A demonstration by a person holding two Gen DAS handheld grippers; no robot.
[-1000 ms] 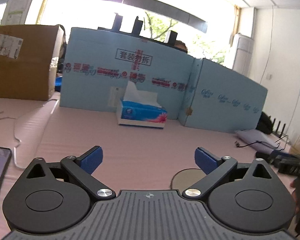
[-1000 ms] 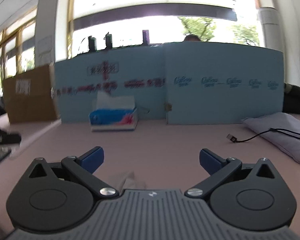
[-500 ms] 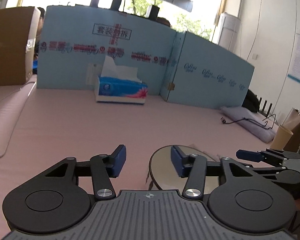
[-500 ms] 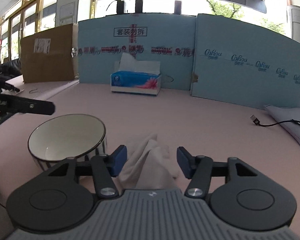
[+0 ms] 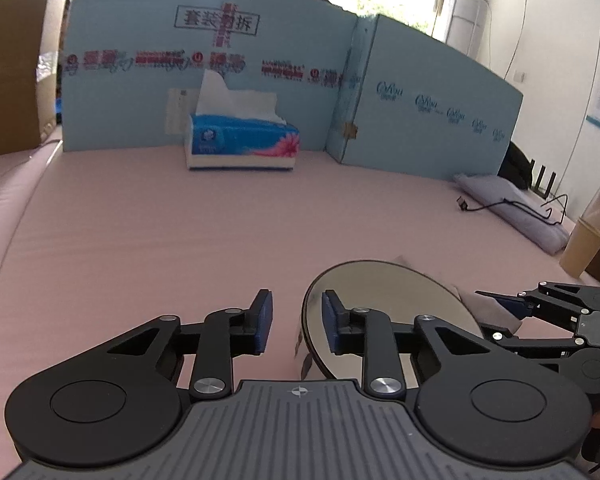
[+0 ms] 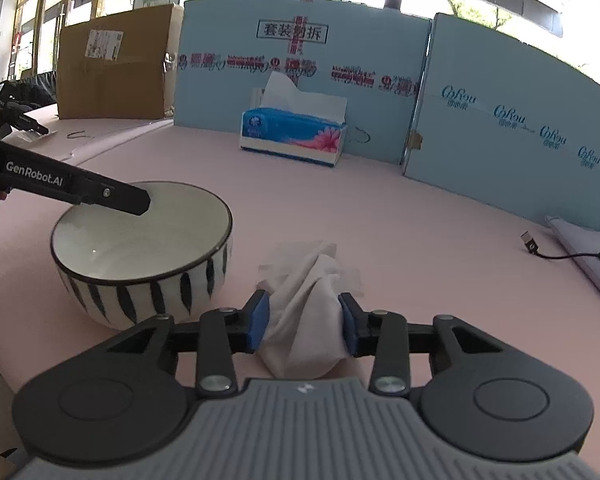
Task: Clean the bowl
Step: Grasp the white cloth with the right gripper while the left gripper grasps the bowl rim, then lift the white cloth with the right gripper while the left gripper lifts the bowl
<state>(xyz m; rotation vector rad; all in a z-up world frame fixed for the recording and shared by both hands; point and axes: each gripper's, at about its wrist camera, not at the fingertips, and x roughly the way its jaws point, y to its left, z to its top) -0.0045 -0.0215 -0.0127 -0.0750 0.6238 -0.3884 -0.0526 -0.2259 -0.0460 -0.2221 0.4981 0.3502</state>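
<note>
The right gripper, angled down at the pink table, was closing its jaws on a crumpled white cloth that stood up between its pads. The left gripper was closing astride the near rim of the striped bowl, which sat upright, mouth up, just left of the cloth. A tissue box stood well behind, against blue panels.

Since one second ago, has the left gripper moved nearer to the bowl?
Yes. The left gripper has come down to the bowl; its closing jaws straddle the rim.
</note>
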